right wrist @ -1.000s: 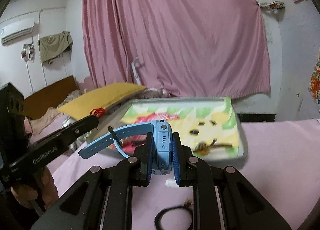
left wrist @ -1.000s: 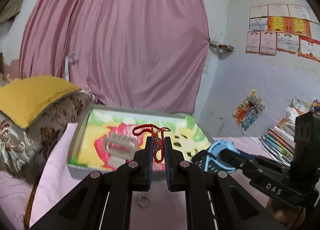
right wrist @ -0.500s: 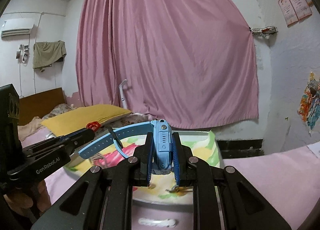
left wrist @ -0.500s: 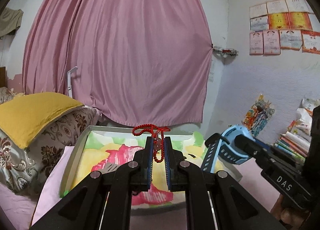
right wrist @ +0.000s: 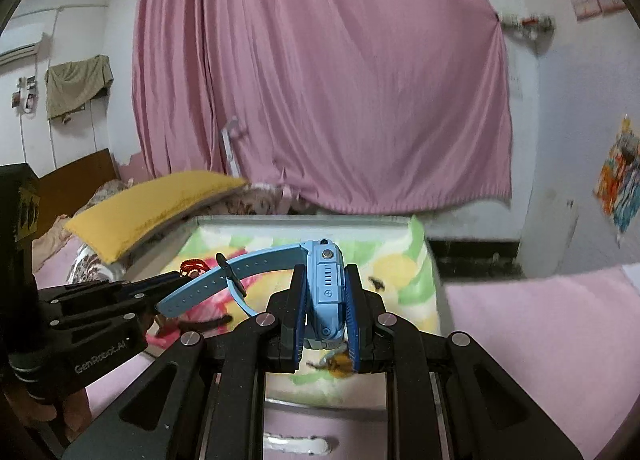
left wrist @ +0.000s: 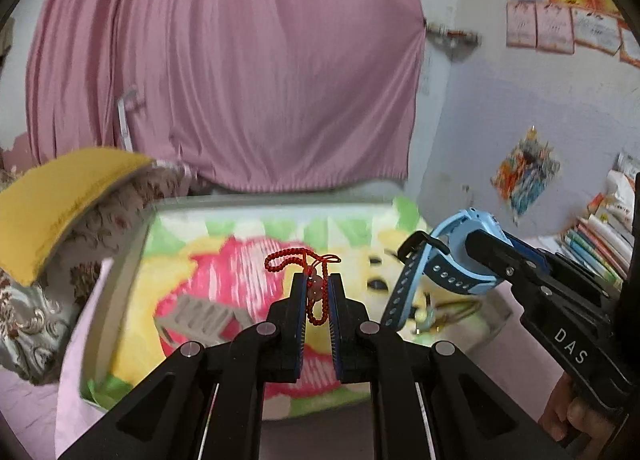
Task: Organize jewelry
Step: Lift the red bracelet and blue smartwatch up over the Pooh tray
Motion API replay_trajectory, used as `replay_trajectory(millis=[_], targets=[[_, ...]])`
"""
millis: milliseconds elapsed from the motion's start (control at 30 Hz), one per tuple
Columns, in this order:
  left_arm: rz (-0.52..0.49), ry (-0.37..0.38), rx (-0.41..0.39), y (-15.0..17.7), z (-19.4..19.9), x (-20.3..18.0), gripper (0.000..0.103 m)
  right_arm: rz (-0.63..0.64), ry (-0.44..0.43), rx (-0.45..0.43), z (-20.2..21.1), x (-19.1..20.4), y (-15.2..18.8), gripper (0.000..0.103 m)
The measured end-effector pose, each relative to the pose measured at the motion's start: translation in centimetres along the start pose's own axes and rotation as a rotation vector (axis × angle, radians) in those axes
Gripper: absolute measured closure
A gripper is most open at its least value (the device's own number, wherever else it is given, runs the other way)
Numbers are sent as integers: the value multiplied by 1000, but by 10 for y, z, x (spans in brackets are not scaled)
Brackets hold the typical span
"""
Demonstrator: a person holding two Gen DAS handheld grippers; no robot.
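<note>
My left gripper (left wrist: 316, 285) is shut on a red braided cord (left wrist: 316, 292) with a pale bead; its loops stick up above the fingertips. It hovers over the shallow tray (left wrist: 120, 280) with a colourful fruit-print lining. My right gripper (right wrist: 325, 280) is shut on the body of a light blue watch (right wrist: 325, 292), whose strap (right wrist: 224, 280) trails left. It is also above the tray (right wrist: 304, 220). In the left wrist view the blue watch (left wrist: 460, 260) shows at the right. A grey comb clip (left wrist: 200, 318) lies in the tray.
Small dark and brownish trinkets (right wrist: 340, 362) lie in the tray's right part. A yellow pillow (left wrist: 52, 204) on a patterned cushion borders the tray's left. Pink sheet (right wrist: 540, 324) spreads to the right, books (left wrist: 600, 244) are stacked far right, and a pink curtain hangs behind.
Both grippers have moved forward with their loads and now hang over the tray. The ring and the black band on the sheet have dropped out of view.
</note>
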State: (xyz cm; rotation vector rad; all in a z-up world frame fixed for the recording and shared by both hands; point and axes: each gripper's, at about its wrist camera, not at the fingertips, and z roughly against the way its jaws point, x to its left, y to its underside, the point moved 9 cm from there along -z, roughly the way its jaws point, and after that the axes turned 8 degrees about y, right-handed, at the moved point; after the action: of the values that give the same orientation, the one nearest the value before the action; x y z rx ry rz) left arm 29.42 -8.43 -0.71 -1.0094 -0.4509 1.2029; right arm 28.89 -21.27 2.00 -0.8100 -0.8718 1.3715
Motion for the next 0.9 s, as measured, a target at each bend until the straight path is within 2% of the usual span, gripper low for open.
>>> replay_trajectory(millis=[267, 467, 733, 900], targets=[[12, 13, 97, 17, -12, -3, 93, -11, -24, 133, -21, -7, 23, 88], [25, 3, 153, 26, -20, 2, 93, 4, -38, 182, -28, 1, 38, 88], [59, 21, 223, 38, -27, 3, 93, 2, -43, 192, -26, 2, 40, 87], [64, 17, 235, 42, -26, 4, 93, 3, -47, 198, -23, 3, 43, 87]])
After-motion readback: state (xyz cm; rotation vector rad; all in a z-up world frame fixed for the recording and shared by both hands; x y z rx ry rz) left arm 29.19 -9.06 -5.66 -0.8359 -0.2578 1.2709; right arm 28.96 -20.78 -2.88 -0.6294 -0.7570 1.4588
